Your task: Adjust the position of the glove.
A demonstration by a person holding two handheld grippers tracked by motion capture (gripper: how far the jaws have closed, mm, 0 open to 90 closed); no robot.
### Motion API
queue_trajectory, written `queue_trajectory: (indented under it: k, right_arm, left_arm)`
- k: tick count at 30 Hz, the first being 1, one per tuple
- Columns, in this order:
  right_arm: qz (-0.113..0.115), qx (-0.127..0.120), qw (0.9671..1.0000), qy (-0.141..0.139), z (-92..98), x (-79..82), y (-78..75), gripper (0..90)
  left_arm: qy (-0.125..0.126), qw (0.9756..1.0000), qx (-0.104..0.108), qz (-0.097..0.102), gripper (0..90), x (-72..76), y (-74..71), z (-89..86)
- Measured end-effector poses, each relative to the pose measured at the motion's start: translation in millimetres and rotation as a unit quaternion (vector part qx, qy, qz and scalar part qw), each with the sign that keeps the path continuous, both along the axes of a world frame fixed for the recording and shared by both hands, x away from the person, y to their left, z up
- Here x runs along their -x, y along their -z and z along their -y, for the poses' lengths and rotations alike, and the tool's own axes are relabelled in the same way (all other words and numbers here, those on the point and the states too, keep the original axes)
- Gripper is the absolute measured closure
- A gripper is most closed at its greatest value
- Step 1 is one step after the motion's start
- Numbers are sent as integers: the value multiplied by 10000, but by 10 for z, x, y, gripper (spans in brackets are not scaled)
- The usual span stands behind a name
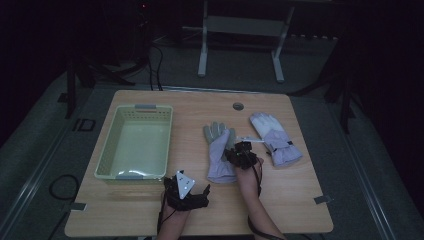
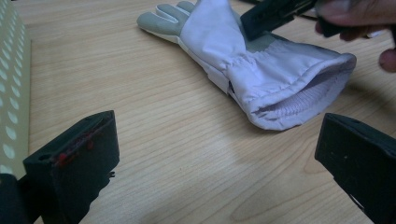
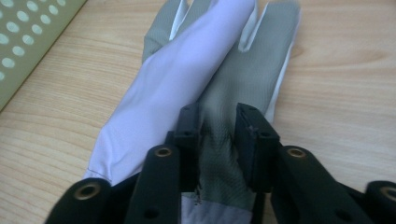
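my right tool pinches the near glove; my left tool hangs released.

high view: on the counter [image 1: 280, 195], the basket [image 1: 136, 142] sits at nine o'clock, the near glove [image 1: 218, 152] at centre, the far glove [image 1: 276, 139] at three o'clock; my right tool [image 1: 240, 153] is on the near glove, my left tool [image 1: 189, 192] at six o'clock of the basket.
left gripper view: my jaws gape wide over bare wood, the near glove's cuff [image 2: 299, 93] at one o'clock.
right gripper view: my jaws are clenched on a fold of grey palm fabric [image 3: 218, 135], its fingers pointing to twelve o'clock.
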State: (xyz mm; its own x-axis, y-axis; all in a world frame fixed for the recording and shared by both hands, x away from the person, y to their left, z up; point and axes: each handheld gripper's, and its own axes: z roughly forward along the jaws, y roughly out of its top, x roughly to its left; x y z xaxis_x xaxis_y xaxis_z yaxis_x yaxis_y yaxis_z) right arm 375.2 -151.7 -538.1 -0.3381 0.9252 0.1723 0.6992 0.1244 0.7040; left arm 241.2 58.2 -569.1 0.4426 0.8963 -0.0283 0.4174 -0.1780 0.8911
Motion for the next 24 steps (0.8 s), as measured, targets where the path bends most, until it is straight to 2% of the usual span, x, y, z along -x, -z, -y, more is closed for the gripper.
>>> queue_trajectory:
  k: [2,3,8,9,13,16,17,20,23,24]
  right_arm:
    - [58,52,10000,-46,35,-1,-40,625]
    - [89,75,9999,-63,96,-12,-88,560]
    - [216,152,9995,-144,198,-19,-199,517]
    - [281,184,9991,-248,256,-25,-277,506]
    - [384,266,9982,-380,354,-30,-378,502]
    - [432,246,9977,-457,467,-39,-448,503]
    - [434,191,9978,-470,558,-32,-484,502]
    - [457,205,9971,-579,640,-13,-511,481]
    - [453,212,9964,-681,690,-13,-525,381]
    - [443,232,9965,-668,715,-16,-530,375]
  left_arm:
    - [-7,10000,4,3,0,1,0,0]
    - [-1,10000,-1,1,0,1,0,-1]
    - [-2,10000,-1,-8,0,-1,1,2]
    - [-2,10000,0,-7,0,-1,0,1]
    - [-6,10000,9,-4,0,0,0,0]
    - [-6,10000,9,-7,0,-1,1,0]
    - [-1,10000,10,-14,0,-1,0,-1]
    - [-10,10000,21,-14,0,-1,1,-2]
    - [-30,10000,23,-19,0,-3,0,-3]
    - [-30,10000,13,-25,0,-4,0,-3]
